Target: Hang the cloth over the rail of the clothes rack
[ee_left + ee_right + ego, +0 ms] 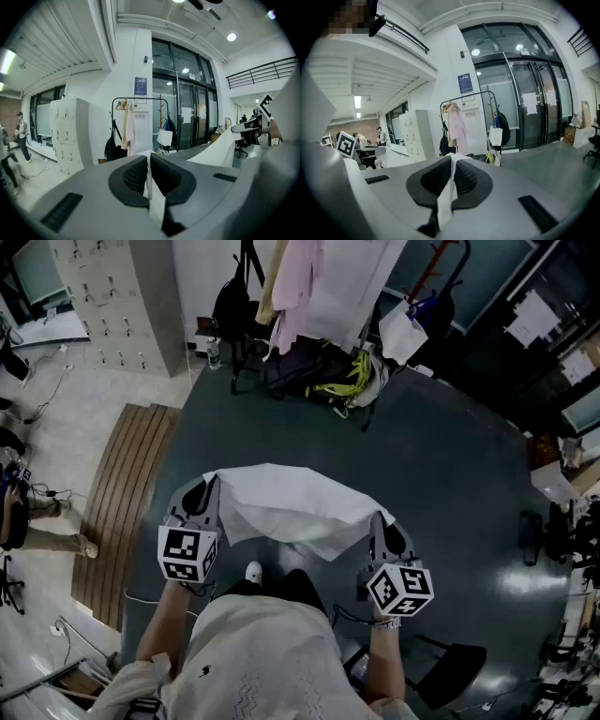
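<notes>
Both grippers are clamped on cloth: left gripper (200,495) and right gripper (384,526) each pinch a top corner. The cloth (291,507) spans between them, sagging at chest level. It looks light, limp, probably slippery; corner grips suit. Rack (139,99) stands well ahead, its rail partly taken by clothes (129,129), open floor (450,474) between.
</notes>
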Demonstrator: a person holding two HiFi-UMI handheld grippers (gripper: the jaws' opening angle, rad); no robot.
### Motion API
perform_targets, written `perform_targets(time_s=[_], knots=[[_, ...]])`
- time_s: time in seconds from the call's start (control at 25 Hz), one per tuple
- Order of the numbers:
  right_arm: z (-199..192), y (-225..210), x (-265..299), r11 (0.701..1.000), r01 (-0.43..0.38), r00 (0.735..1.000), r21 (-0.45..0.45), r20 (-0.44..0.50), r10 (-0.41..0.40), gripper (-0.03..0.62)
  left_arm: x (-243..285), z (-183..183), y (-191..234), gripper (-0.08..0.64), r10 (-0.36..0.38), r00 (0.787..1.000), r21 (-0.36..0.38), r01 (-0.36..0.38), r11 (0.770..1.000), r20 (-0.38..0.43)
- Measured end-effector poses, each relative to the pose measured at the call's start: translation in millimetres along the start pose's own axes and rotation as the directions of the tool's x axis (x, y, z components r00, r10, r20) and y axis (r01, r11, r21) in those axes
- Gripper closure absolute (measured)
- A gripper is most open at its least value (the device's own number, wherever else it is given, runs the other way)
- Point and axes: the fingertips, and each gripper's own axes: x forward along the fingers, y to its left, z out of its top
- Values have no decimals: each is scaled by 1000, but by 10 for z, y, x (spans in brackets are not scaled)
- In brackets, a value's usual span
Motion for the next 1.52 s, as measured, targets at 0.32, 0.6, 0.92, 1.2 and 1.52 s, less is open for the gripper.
perform_targets(time_s=[0.32, 0.6, 0.92, 1.2, 1.52], knots=[[87, -12, 228, 999, 34, 999, 0, -2, -34, 574, 282, 162, 252, 543, -4, 1000, 52, 3, 999, 15], [152, -458, 970, 1000, 30, 999, -6, -42, -30, 574, 1153, 160, 129, 543, -37, 999, 72, 38, 997, -23], [626, -1431, 2160, 1000, 16, 998, 3, -56, -16, 574, 2655, 532, 135, 543, 5, 999, 52, -3, 999, -41], [1104, -2042, 2998, 999, -37, 998, 5, -59, 38, 574, 3634, 954, 42, 543, 51, 998, 34, -51, 998, -21], [1814, -2473, 4090, 999, -29, 1000, -34, -8, 29, 574, 4757, 1422, 418, 543, 51, 999, 82, -52, 995, 11]])
